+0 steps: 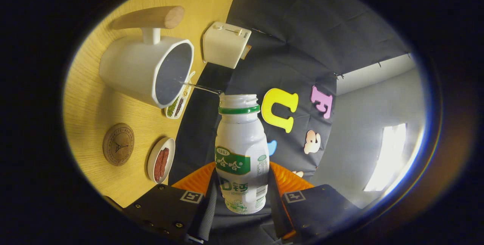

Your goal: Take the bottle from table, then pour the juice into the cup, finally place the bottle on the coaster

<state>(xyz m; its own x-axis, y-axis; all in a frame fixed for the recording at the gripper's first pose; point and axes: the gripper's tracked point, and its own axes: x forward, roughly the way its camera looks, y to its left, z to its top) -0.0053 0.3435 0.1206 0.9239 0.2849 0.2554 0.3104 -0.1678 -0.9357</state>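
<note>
1. The fingers [242, 196] hold the bottle [242, 154], one pressed on each side of its lower body.
2. The bottle is lifted off the table [90, 105] and rolled over, so the table stands like a wall beside it. Its mouth is open, with no cap.
3. Just beyond the mouth is the cup [145, 69], white with a wooden handle; its opening faces the bottle. A thin stream seems to run from the mouth toward the rim.
4. Past the cup a white box sits at the table's back edge. Nearer the fingers lie a small dish and the round coaster [118, 144], apart from each other.
5. The step is likely the pour. Next: right the bottle and carry it to the coaster.
</note>
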